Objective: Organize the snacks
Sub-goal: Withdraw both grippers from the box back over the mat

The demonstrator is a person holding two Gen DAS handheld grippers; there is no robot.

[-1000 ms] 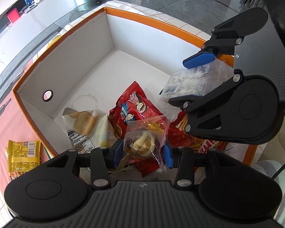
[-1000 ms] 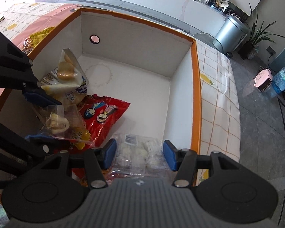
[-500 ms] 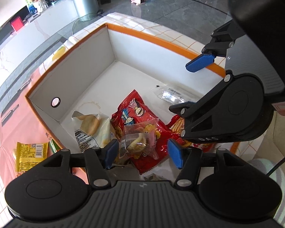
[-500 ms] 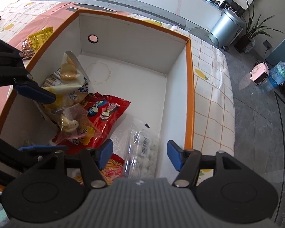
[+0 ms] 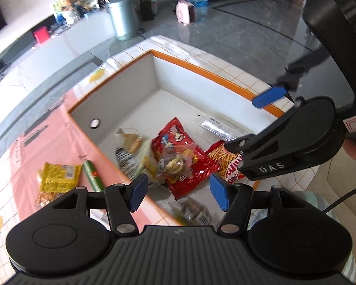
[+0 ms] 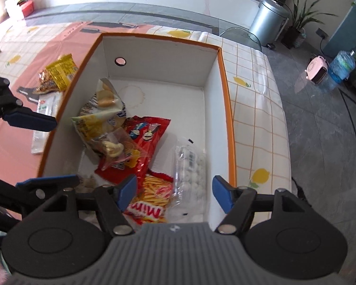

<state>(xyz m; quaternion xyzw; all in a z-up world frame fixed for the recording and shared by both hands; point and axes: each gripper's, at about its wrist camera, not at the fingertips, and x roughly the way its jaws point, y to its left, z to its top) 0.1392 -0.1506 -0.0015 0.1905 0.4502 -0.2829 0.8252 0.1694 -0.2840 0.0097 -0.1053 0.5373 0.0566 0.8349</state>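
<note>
An orange-rimmed white box (image 6: 226, 109) (image 5: 208, 73) holds several snacks: a red chip bag (image 6: 144, 137) (image 5: 189, 159), a small clear bag of rings (image 6: 114, 146) (image 5: 175, 163) on top of it, a cookie bag (image 6: 99, 116) (image 5: 130, 147), a clear pack of white balls (image 6: 189, 163) (image 5: 220, 128) and an orange stick-snack bag (image 6: 152, 194) (image 5: 227, 161). My left gripper (image 5: 178, 192) is open and empty above the box's near edge. My right gripper (image 6: 175, 192) is open and empty above the white-ball pack.
On the pink cloth outside the box lie a yellow snack bag (image 5: 59, 175) (image 6: 59, 71), a green stick pack (image 5: 93, 175) and a clear wrapper (image 6: 44, 123). Another packet (image 5: 194, 211) lies in the box's near corner. A bin (image 6: 268, 21) stands beyond the table.
Both grippers opened and lifted back from the box. The ring bag dropped onto the red chip bag; the white-ball pack now lies by the box's right wall.
</note>
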